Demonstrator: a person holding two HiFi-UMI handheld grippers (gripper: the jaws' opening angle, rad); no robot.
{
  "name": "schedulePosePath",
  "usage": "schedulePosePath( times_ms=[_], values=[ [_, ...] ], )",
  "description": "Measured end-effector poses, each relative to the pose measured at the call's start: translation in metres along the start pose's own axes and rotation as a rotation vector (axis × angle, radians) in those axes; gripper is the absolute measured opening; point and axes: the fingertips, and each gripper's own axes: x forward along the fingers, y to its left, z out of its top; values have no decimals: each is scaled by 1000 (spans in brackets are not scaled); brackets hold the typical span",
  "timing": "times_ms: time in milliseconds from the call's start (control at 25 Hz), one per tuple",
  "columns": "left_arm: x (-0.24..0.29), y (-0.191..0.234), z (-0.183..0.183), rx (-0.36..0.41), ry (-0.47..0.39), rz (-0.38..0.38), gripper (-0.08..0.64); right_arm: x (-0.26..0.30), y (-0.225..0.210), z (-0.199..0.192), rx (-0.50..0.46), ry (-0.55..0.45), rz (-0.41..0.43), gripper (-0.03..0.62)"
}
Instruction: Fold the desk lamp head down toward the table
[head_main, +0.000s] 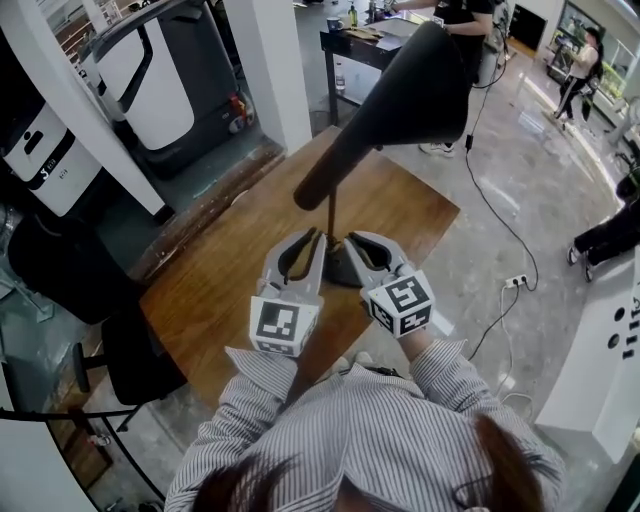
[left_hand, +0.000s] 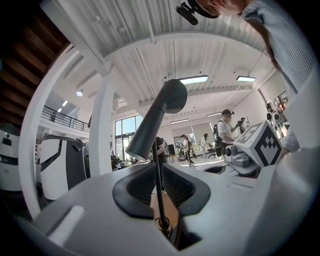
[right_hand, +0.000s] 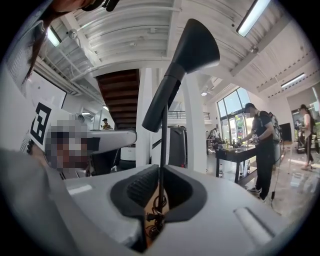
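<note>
The desk lamp stands on the wooden table, its black cone head raised high and tilted up to the right. A thin stem drops to the dark base. My left gripper is shut, its tips just left of the stem. My right gripper is shut too, its tips just right of the stem above the base. In the left gripper view the lamp head rises above the left gripper, the stem beyond the jaws. The right gripper view shows the head and stem over the right gripper.
A white pillar and a white machine stand beyond the table's far-left side. A black chair sits at its left corner. A power strip with cable lies on the floor at right. People stand at a black table.
</note>
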Motion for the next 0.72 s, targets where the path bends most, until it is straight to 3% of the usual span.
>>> schedulePosePath(
  times_ms=[320, 720],
  values=[
    [8, 18, 8, 38, -2, 63, 133, 32, -7, -4, 2, 32, 39, 78],
    [26, 32, 22, 216, 21, 44, 213, 64, -4, -9, -14, 76, 91, 88]
  ],
)
